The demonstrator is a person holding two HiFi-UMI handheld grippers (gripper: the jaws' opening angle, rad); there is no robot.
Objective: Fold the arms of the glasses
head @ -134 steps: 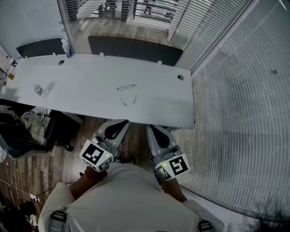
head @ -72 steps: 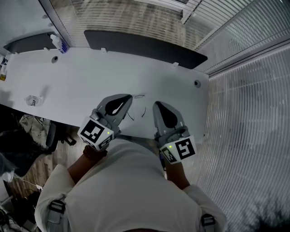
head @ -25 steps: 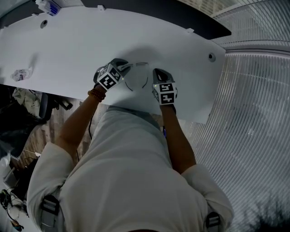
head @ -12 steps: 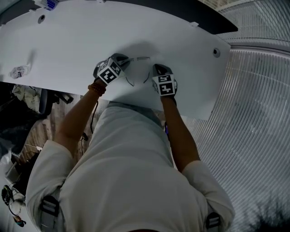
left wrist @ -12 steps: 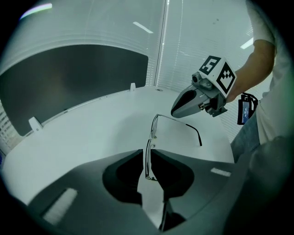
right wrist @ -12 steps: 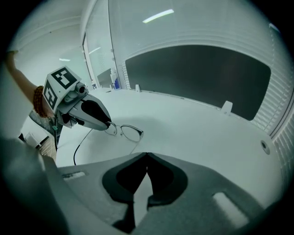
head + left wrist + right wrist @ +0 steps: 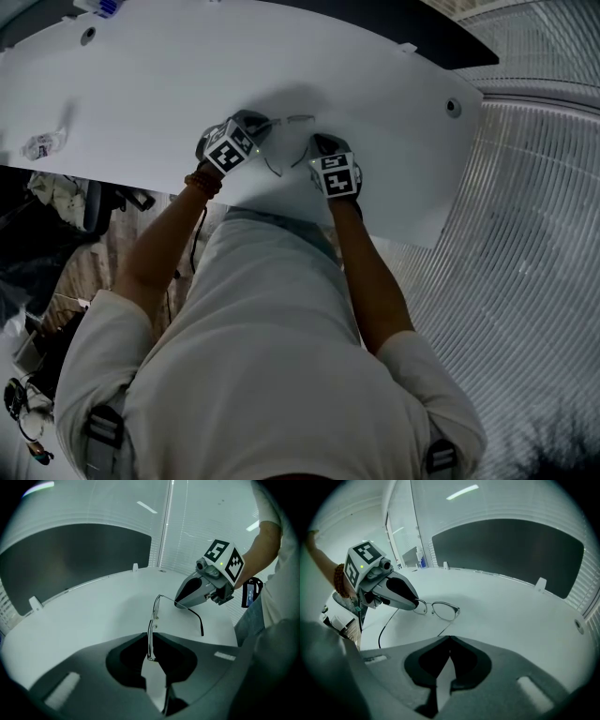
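Left tongs point(image 7: 150, 643) were closing around the left end of the thin wire-framed glasses point(image 7: 440, 610), which lay arms-open on the white desk point(image 7: 141, 84) between both tools; the frame edge sat between the pads, not pinched yet imo. Right tongs point(image 7: 449, 639) were clenched and empty, tip right by the right arm, couldn't tell if touching. I'd have pinned the front firmly first, then nudged that arm inward slowly so nothing skated.

The left tongs point(image 7: 150, 645), aimed toward 1 o'clock, are being closed around the glasses point(image 7: 153, 617); the right tongs point(image 7: 449, 641) are held together, empty.
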